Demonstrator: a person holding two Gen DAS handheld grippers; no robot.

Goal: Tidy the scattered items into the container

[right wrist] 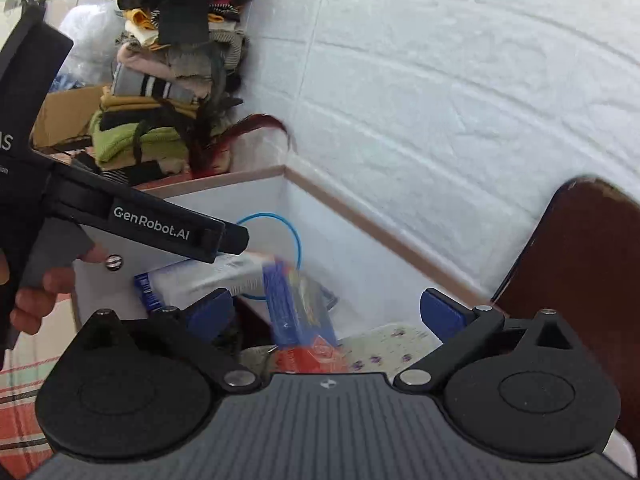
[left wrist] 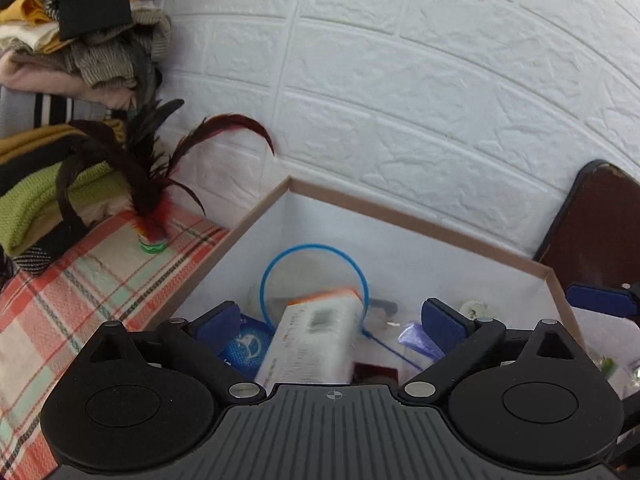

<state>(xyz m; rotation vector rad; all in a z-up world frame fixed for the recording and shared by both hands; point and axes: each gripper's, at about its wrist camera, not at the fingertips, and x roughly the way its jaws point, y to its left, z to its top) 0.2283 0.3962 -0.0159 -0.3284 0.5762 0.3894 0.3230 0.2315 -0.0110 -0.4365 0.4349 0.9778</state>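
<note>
A white box with a tan rim (left wrist: 400,216) stands against the wall. Inside lie a blue ring (left wrist: 312,248), a blue mesh item (left wrist: 246,346) and a purple wrapper (left wrist: 416,338). My left gripper (left wrist: 332,320) hangs open over the box. A blurred white carton with an orange end (left wrist: 316,336) lies loose between its fingers. My right gripper (right wrist: 326,312) is open above the box rim (right wrist: 360,216), with a blurred blue and red pack (right wrist: 296,308) loose below it. A feather shuttlecock (left wrist: 152,236) stands on the plaid cloth (left wrist: 60,312) to the left, outside the box.
A tall pile of folded clothes (left wrist: 80,40) fills the left side by the white brick wall (left wrist: 440,80). A dark brown panel (left wrist: 600,224) leans at the right of the box. A hand (right wrist: 44,292) holds the left gripper (right wrist: 234,240), which crosses the right wrist view.
</note>
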